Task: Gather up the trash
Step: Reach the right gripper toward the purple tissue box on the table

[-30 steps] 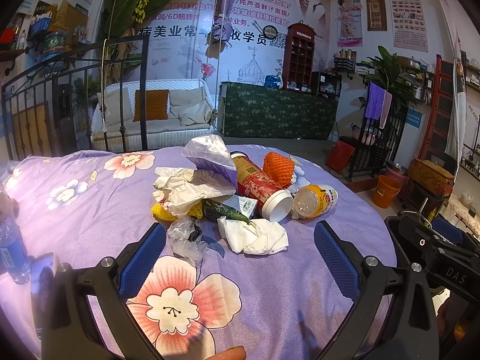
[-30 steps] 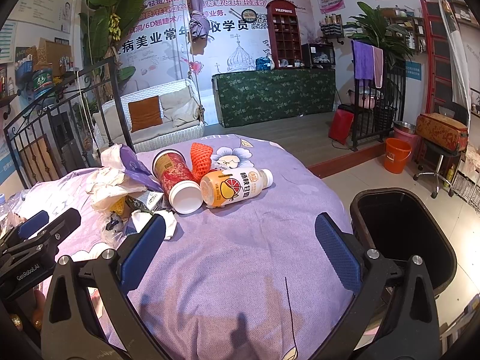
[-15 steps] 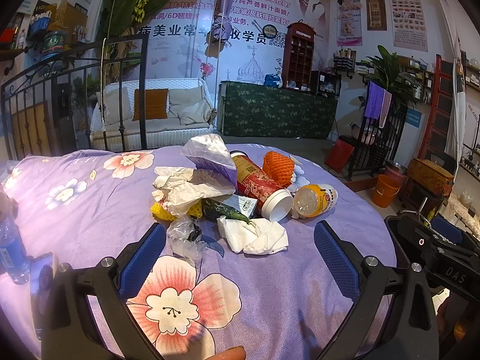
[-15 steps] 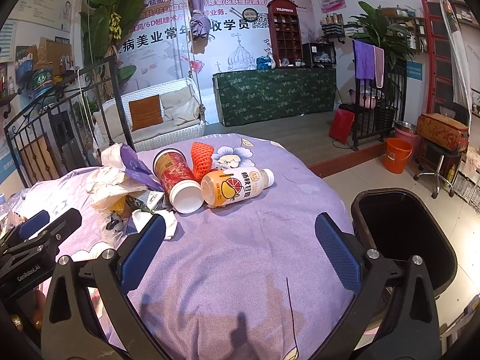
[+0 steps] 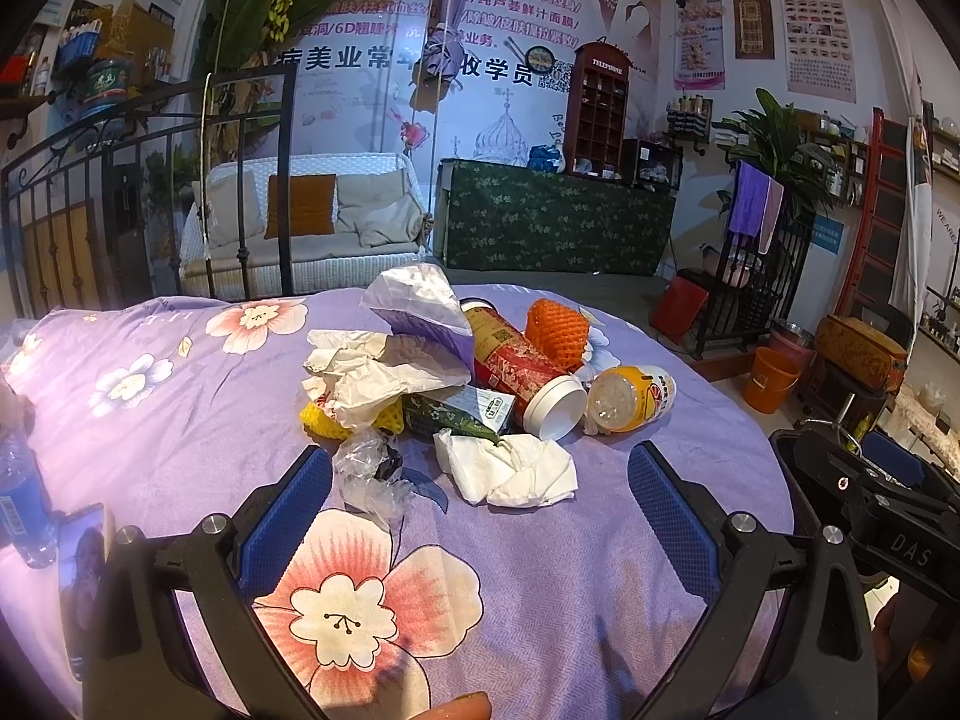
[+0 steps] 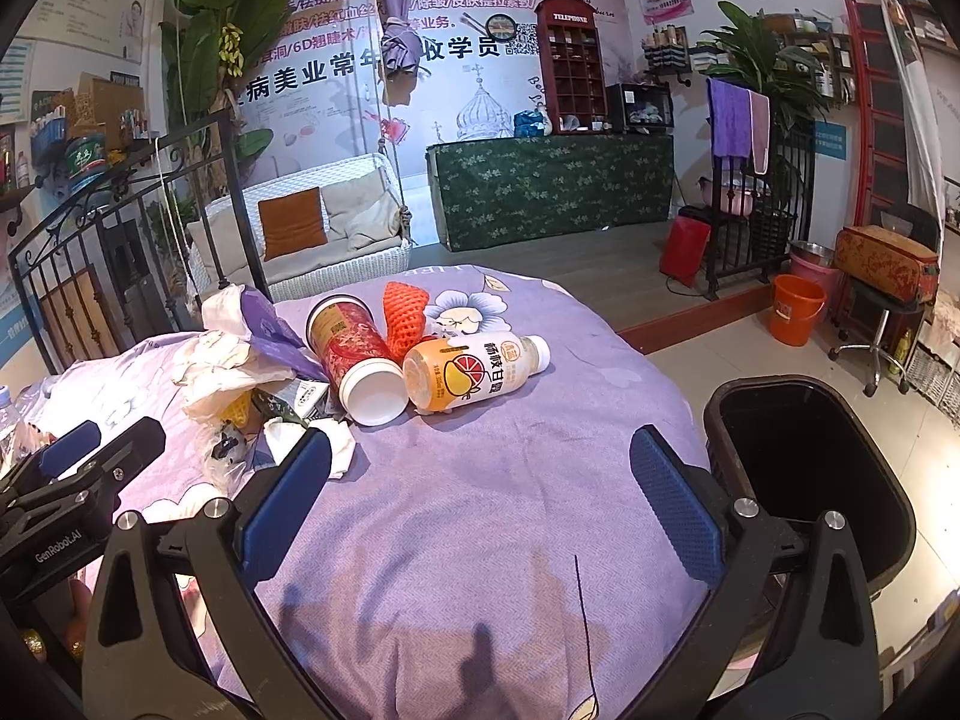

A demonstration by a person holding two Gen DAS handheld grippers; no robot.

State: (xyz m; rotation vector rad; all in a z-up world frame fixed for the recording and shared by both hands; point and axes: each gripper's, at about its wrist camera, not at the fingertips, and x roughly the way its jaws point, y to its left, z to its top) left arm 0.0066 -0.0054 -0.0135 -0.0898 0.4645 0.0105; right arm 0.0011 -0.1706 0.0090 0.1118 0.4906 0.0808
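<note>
A heap of trash lies on a round table with a purple flowered cloth (image 5: 540, 600). In it are a crumpled white tissue (image 5: 510, 471), a clear plastic wrapper (image 5: 366, 474), a red paper cup (image 5: 522, 366) on its side, an orange juice bottle (image 6: 474, 372), orange foam netting (image 5: 555, 327), a green carton (image 5: 456, 411) and crumpled paper (image 5: 372, 372). My left gripper (image 5: 480, 516) is open just short of the tissue and wrapper, holding nothing. My right gripper (image 6: 480, 498) is open over bare cloth, nearer than the bottle. A black trash bin (image 6: 810, 480) stands right of the table.
A blue water bottle (image 5: 21, 498) and a phone (image 5: 84, 564) sit at the table's left edge. Beyond the table are an iron railing (image 5: 120, 192), a white sofa (image 5: 312, 228), a green-covered counter (image 5: 552, 222) and an orange bucket (image 6: 795, 309) on the floor.
</note>
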